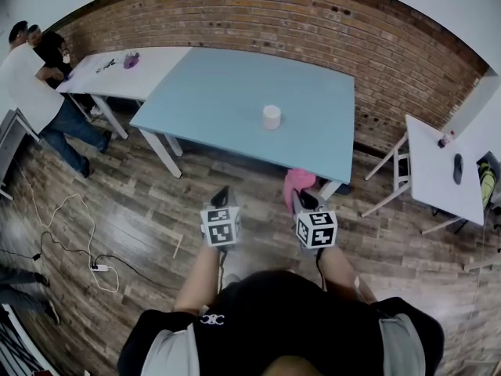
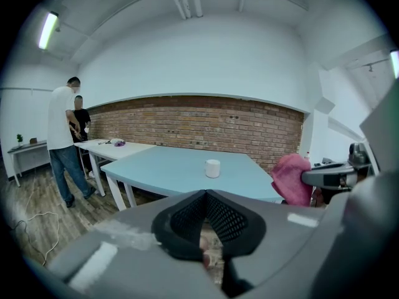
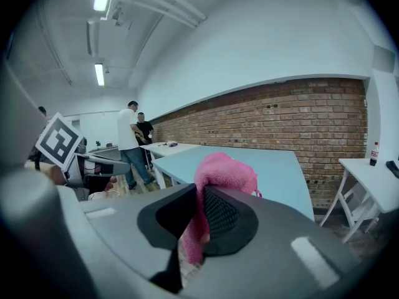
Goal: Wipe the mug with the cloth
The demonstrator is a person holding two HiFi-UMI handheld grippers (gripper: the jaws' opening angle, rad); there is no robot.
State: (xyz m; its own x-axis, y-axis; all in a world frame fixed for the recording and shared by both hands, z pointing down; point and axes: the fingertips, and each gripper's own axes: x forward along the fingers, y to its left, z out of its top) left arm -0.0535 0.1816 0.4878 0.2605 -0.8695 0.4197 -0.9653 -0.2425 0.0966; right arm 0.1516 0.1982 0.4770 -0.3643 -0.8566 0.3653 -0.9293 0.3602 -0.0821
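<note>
Person is standing on a wooden floor, a step short of a light blue desk, holding out both tools at about the same height, side by side and apart.

Left gripper is sitting clenched: its two black pads are meeting at the tips with nothing between them. Its marker cube is facing the head camera.

Right gripper is grasping the pink cloth. The jaws are pinching the fabric near its lower part, and the rest is bunching up above the pads in a rounded lump. From the head view the cloth is hanging over the floor just before the near edge of the blue desk, not touching it.

The white mug is standing upright on the blue desk, alone, toward the middle and nearer the front edge than the brick wall. It is sitting well apart from both grippers and the cloth.

Surroundings: a white desk is adjoining the blue one on the left, carrying a few small items, one purple. Two people are standing at its far end. Another white desk is standing off to the right with a dark object on it. A white cable with a power strip is lying on the floor at left.
</note>
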